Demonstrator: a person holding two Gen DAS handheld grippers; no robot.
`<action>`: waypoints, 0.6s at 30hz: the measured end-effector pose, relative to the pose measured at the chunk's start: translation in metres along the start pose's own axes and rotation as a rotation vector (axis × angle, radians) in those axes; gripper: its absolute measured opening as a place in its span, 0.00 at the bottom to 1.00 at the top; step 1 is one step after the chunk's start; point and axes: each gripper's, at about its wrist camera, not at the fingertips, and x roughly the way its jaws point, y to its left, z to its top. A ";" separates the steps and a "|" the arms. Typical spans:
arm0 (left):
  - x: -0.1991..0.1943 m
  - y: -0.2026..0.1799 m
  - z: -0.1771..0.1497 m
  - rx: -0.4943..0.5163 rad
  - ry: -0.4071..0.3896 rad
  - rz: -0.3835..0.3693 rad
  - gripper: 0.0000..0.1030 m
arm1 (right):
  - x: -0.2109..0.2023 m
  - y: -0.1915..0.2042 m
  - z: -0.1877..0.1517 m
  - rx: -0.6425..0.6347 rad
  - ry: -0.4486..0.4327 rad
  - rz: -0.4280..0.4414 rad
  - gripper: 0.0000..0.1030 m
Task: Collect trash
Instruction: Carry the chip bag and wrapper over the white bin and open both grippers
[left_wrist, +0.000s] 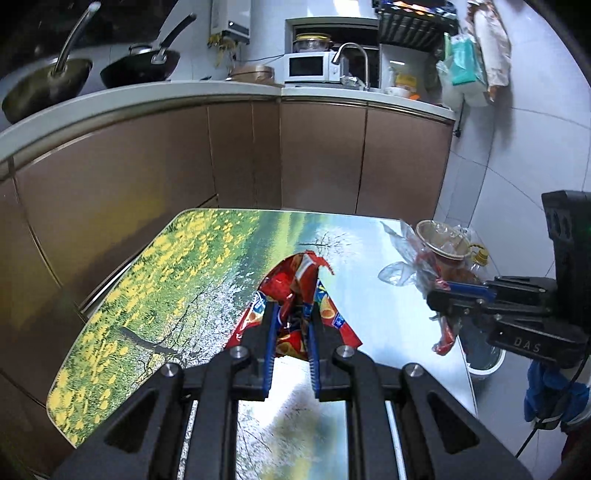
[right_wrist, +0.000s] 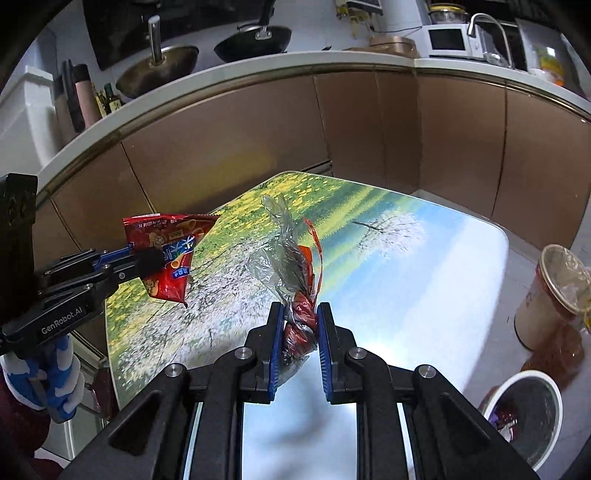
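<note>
My left gripper (left_wrist: 290, 308) is shut on a red snack bag (left_wrist: 295, 284) and holds it above the landscape-printed table (left_wrist: 166, 280). The bag also shows in the right wrist view (right_wrist: 168, 254), hanging from the left gripper (right_wrist: 147, 258). My right gripper (right_wrist: 300, 314) is shut on a crumpled clear and red plastic wrapper (right_wrist: 291, 269), lifted above the table (right_wrist: 406, 258). In the left wrist view the right gripper (left_wrist: 439, 295) holds that wrapper (left_wrist: 406, 266) at the table's right edge.
A paper cup (right_wrist: 546, 291) with plastic inside stands on the floor to the right of the table. A round trash bin (right_wrist: 524, 417) sits below it with trash inside. Brown cabinets (left_wrist: 221, 155) and a counter with pans lie behind the table.
</note>
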 end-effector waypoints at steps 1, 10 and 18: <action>-0.003 -0.005 0.000 0.008 -0.001 0.000 0.13 | -0.004 -0.002 -0.002 0.005 -0.007 -0.002 0.17; -0.011 -0.058 0.007 0.100 -0.009 -0.012 0.13 | -0.046 -0.040 -0.022 0.076 -0.076 -0.029 0.17; 0.008 -0.128 0.018 0.209 0.011 -0.083 0.13 | -0.083 -0.104 -0.052 0.183 -0.124 -0.125 0.17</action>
